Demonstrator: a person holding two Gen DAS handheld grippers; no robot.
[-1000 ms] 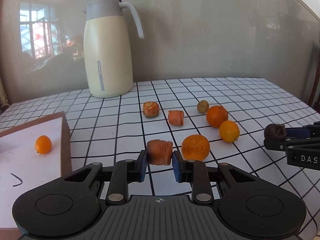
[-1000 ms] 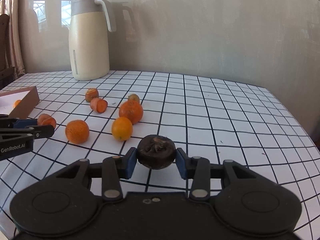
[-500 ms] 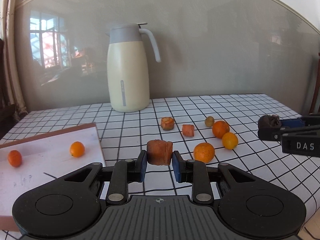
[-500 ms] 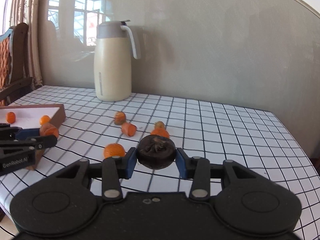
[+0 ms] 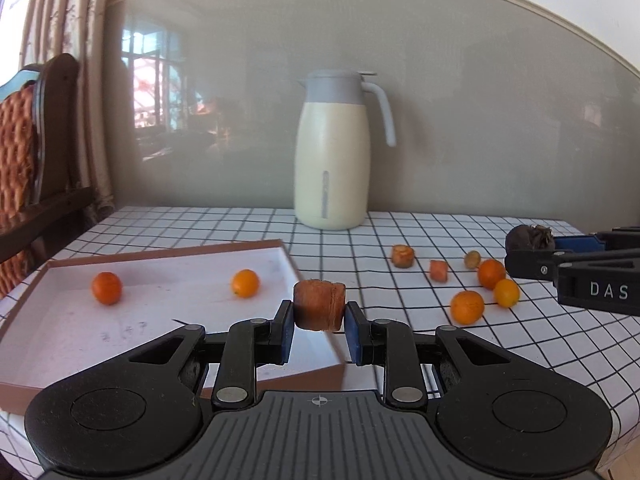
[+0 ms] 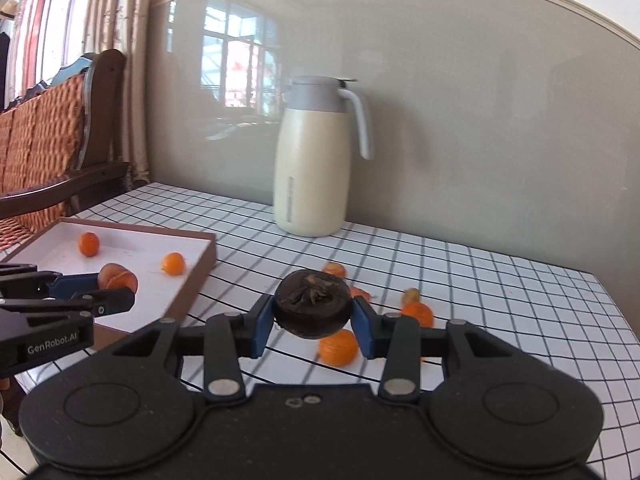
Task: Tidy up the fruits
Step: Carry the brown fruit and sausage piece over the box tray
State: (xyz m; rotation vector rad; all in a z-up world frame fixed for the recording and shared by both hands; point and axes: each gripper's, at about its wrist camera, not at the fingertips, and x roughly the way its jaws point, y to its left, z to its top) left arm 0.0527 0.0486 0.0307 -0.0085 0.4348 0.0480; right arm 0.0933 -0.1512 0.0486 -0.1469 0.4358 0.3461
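Note:
My left gripper is shut on a brownish-orange fruit chunk and holds it above the near right corner of a brown-rimmed white tray. Two small oranges lie in the tray. My right gripper is shut on a dark round fruit and holds it above the table, right of the tray. Several oranges and fruit pieces lie loose on the checked tablecloth to the right.
A cream jug with a grey lid stands at the back of the table, against the grey wall. A wooden chair and curtains are to the left. The table's right edge is close.
Both grippers have risen and pulled back with their fruit. The left one has swung left, so that the tray and its two oranges are now fully in view.

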